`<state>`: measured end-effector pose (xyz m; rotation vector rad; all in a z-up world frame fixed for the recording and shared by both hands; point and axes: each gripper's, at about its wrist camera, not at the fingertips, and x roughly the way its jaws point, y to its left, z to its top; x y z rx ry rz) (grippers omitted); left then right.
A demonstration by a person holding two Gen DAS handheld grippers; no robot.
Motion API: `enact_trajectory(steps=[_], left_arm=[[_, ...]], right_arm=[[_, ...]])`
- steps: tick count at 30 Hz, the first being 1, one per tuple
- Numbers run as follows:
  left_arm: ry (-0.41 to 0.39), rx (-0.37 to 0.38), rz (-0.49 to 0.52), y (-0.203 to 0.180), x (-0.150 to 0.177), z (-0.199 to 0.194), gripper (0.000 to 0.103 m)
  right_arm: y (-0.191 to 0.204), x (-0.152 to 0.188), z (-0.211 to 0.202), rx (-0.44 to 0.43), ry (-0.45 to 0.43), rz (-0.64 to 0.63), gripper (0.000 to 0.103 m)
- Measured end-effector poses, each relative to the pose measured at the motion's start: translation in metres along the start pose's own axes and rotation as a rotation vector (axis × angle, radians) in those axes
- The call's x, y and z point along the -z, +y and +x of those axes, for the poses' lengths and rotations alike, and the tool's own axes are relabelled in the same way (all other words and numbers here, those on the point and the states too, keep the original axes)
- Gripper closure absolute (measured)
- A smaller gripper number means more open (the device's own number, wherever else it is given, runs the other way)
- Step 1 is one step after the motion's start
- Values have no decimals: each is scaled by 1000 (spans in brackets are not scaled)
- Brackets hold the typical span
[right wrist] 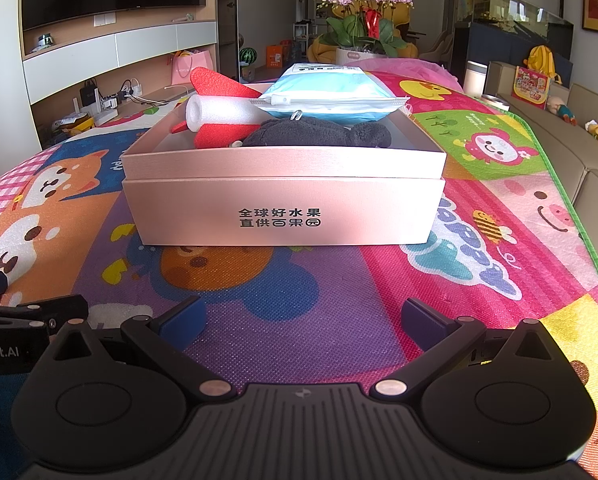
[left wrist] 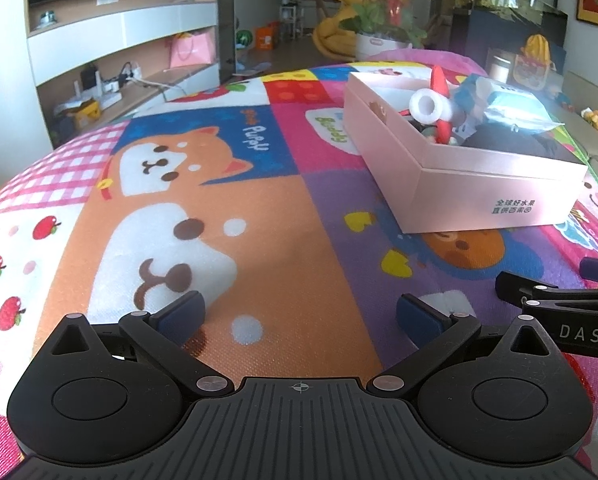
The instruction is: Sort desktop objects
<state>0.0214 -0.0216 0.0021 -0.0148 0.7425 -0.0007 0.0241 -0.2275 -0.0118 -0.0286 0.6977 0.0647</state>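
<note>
Grippers: left gripper (left wrist: 299, 316) and right gripper (right wrist: 301, 318) both wide, empty
Pink box (right wrist: 283, 200): ahead of right gripper, stiff card
Foam rocket (right wrist: 219, 114): light, crushable; pinch the white tube
Dark plush (right wrist: 319, 132): soft, grip anywhere

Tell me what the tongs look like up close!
Each pair of tongs, left tongs and right tongs, is black plastic with two round humps, a ribbed middle with a tiny cross mark, and silver rivets on angled link bars. The fingertips wear dark blue pads. White letters "DAS" show on the neighbour's side in the left view, and "obot.AI" in the right view.
</note>
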Motion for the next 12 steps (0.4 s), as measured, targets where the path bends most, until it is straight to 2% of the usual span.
enact_trajectory(steps=[12], left_arm=[[0,2,0,0,0,0,0]], right_arm=[[0,0,0,0,0,0,0]])
